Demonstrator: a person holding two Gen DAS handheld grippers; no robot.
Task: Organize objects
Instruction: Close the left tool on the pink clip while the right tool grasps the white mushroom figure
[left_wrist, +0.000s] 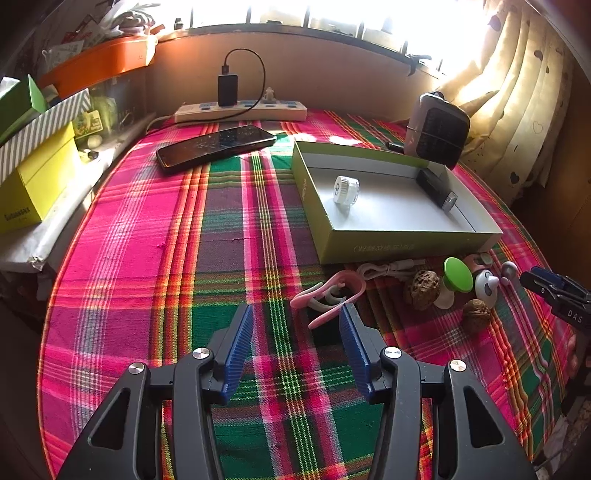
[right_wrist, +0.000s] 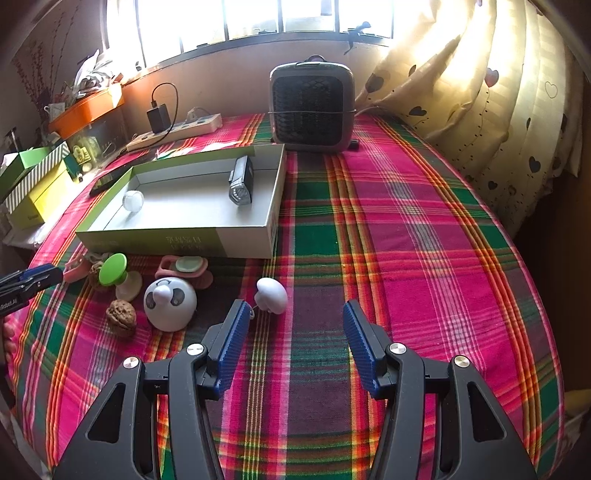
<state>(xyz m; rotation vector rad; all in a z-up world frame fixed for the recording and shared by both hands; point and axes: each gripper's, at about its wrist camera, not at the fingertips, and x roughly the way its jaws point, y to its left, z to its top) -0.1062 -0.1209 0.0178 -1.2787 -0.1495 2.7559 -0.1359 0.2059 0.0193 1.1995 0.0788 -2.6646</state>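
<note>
An open green box (left_wrist: 402, 243) (right_wrist: 177, 243) lies on the plaid cloth and holds a small white jar (left_wrist: 345, 189) (right_wrist: 133, 200) and a black bike light (left_wrist: 437, 190) (right_wrist: 242, 181). In front of it lie a pink clip (left_wrist: 328, 295), a green-topped mushroom toy (left_wrist: 456, 277) (right_wrist: 114, 269), two walnuts (left_wrist: 421, 288) (right_wrist: 121, 317), a white panda ball (right_wrist: 170, 302) and a small white mushroom (right_wrist: 272, 294). My left gripper (left_wrist: 295, 325) is open, its right fingertip by the pink clip. My right gripper (right_wrist: 291, 317) is open, just right of the white mushroom.
A black phone (left_wrist: 216, 146), a power strip with a charger (left_wrist: 240, 110) and a small heater (right_wrist: 312, 107) (left_wrist: 437, 129) stand behind the box. Yellow and green boxes (left_wrist: 37, 177) are stacked at the left edge. A curtain (right_wrist: 480, 110) hangs on the right.
</note>
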